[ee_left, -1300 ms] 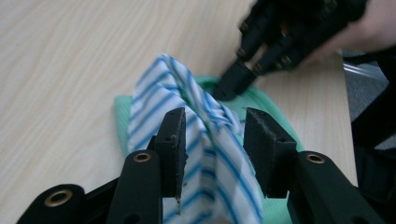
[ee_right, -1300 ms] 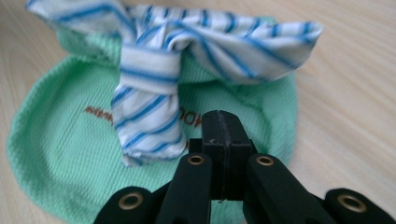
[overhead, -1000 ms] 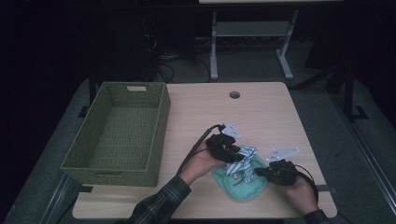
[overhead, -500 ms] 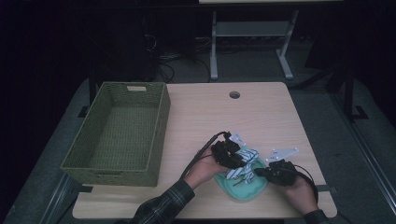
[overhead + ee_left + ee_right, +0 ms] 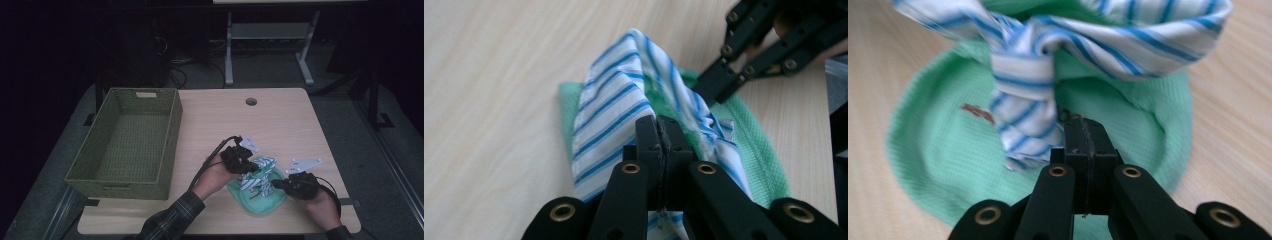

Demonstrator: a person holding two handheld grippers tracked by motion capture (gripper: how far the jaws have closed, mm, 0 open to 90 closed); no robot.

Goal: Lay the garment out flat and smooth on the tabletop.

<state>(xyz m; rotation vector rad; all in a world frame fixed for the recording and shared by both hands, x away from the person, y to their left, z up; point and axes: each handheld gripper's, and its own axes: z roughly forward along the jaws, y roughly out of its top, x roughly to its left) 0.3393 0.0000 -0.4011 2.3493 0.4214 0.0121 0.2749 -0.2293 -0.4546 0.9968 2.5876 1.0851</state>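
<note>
Down at the near right corner of the desk (image 5: pixel 280 120), both claws are working over a small bundle of cloth. A striped cloth (image 5: pixel 619 110), white with blue lines, sits bunched on top of a green cloth (image 5: pixel 948 165) that lies flat on the wood. The left claw (image 5: pixel 663 131) has its jaws pressed together on a fold of the striped cloth, which rises in a ridge running straight away from it. The right claw (image 5: pixel 1086 131) looks closed too, jaws tight together, but whether it has any fabric pinched I can't tell; its tips sit just over the green cloth, right beside a hanging tail of the striped cloth.

From above, the left claw (image 5: pixel 240 160) comes at the bundle from the left and the right claw (image 5: pixel 292 184) from the right, so the striped cloth lies stretched between them, with the left claw nearer its raised end. A woven basket (image 5: pixel 125 140) stands well apart at the left, empty. My guess is the striped piece gets lifted off the green one, and the left side is placed for it.
</note>
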